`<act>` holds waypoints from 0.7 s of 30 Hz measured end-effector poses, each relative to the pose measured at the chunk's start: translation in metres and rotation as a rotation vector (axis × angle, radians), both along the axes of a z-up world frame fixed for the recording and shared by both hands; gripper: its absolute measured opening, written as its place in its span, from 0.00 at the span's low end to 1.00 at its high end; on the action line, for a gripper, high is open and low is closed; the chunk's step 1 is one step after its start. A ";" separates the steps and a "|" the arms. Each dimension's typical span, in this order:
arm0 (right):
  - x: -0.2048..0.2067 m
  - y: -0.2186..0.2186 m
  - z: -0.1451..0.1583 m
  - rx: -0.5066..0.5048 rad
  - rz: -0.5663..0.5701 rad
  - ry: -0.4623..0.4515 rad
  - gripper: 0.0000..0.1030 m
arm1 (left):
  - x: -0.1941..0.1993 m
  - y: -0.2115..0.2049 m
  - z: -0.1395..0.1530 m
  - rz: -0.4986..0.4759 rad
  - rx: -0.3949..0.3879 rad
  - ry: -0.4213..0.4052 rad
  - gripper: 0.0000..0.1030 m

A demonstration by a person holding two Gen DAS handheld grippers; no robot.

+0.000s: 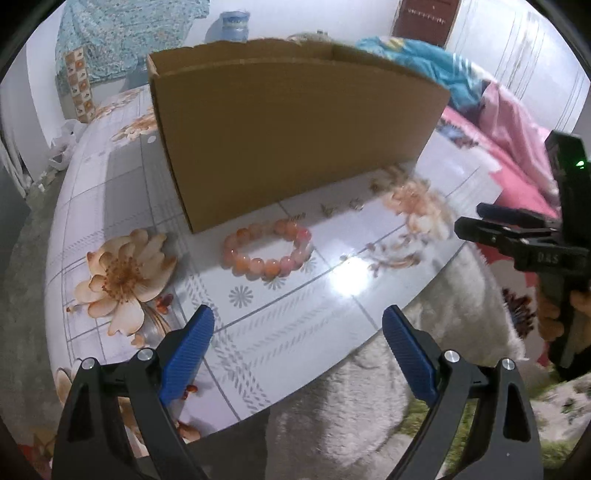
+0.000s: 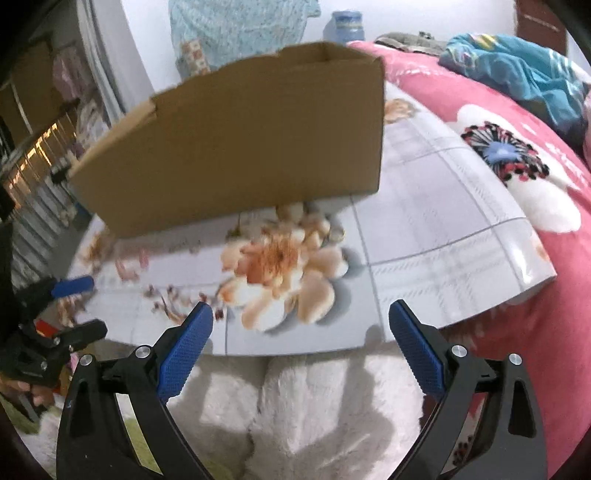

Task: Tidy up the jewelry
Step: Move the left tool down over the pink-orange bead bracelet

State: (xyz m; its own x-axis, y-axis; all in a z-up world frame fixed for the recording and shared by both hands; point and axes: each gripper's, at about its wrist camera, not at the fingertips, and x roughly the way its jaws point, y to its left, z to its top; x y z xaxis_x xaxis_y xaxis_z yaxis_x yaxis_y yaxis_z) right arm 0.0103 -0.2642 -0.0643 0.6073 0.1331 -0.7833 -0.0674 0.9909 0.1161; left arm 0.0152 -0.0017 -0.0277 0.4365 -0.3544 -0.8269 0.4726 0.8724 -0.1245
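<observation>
A pink-orange bead bracelet lies on the floral table just in front of an open cardboard box. A few small trinkets lie to its right along the box's base. My left gripper is open and empty, hovering near the table's front edge, short of the bracelet. My right gripper is open and empty at the table's front edge, facing the box. The right gripper shows at the far right of the left wrist view. The left gripper shows at the left of the right wrist view.
A white fluffy cushion lies below the table's front edge. A pink floral bed with blue cloth is to the right. A blue water jug stands behind the box.
</observation>
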 end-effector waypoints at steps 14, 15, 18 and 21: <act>0.006 0.021 -0.015 -0.137 0.014 -0.020 0.92 | 0.011 -0.008 -0.014 -0.008 0.101 -0.057 0.95; 0.006 0.021 -0.016 -0.140 0.013 -0.021 0.92 | 0.012 -0.008 -0.014 -0.007 0.101 -0.057 0.95; 0.008 0.020 -0.017 -0.139 0.015 -0.018 0.92 | 0.012 -0.007 -0.015 -0.008 0.107 -0.048 0.95; 0.010 0.018 -0.017 -0.137 0.026 -0.015 0.92 | 0.014 -0.008 -0.015 -0.014 0.121 -0.023 0.95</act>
